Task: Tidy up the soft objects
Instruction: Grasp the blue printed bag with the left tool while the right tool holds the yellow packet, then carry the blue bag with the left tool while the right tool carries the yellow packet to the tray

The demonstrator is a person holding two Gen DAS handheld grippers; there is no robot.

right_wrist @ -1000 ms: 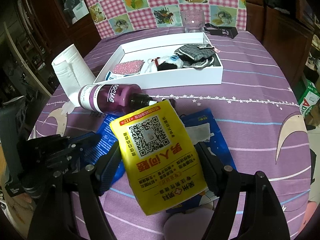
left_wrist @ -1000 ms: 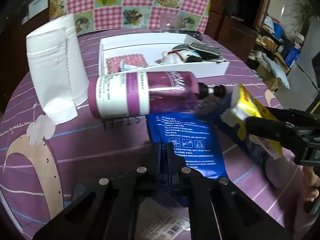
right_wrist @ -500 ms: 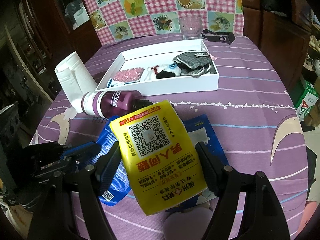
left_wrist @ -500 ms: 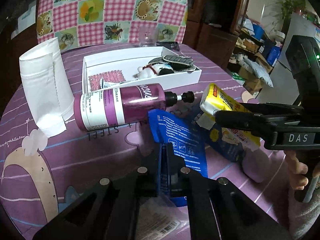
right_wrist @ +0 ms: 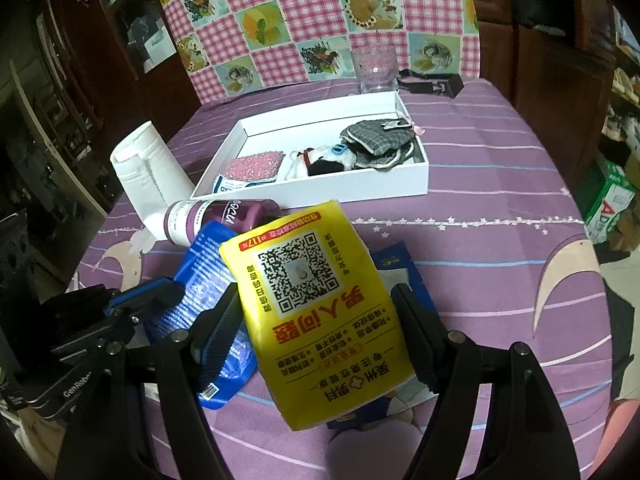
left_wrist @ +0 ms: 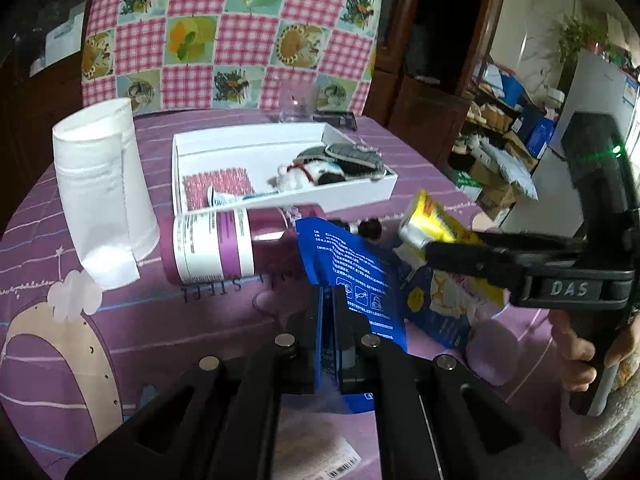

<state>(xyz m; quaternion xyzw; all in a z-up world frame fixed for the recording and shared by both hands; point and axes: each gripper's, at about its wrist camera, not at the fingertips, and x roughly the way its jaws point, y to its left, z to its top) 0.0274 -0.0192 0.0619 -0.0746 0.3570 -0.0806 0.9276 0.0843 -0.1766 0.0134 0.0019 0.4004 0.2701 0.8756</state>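
Since a second ago the left tongs [left_wrist: 329, 320], clamped tight on the near edge of the blue packet [left_wrist: 352, 276], have lifted it off the purple-clothed worktop [left_wrist: 120, 340]; before, the packet lay flat below the bottle, and now its far end stands up and overlaps the lying purple bottle [left_wrist: 232, 246]. The right tongs [right_wrist: 320, 320] have barely moved and grip the yellow tissue pack [right_wrist: 316, 304] across its width, the pads pressing its two sides, holding it in the air above another blue packet [right_wrist: 400, 264] that lies on the worktop. As a judgement, both soft packs are now picked up and ready to go to the white tray [right_wrist: 412, 184], so the carry is the step in hand and nothing has been placed yet by either side. The tray sits beyond the bottle and already holds a pink sparkly pad [right_wrist: 256, 166] at its left end with a small blue-and-white packet [right_wrist: 230, 184] at its near edge, a small black-and-white plush toy [right_wrist: 320, 162] in the middle, and a grey checked cloth pouch [right_wrist: 376, 142] at the right. A white paper roll [left_wrist: 100, 184] stands left of the tray, outside it.
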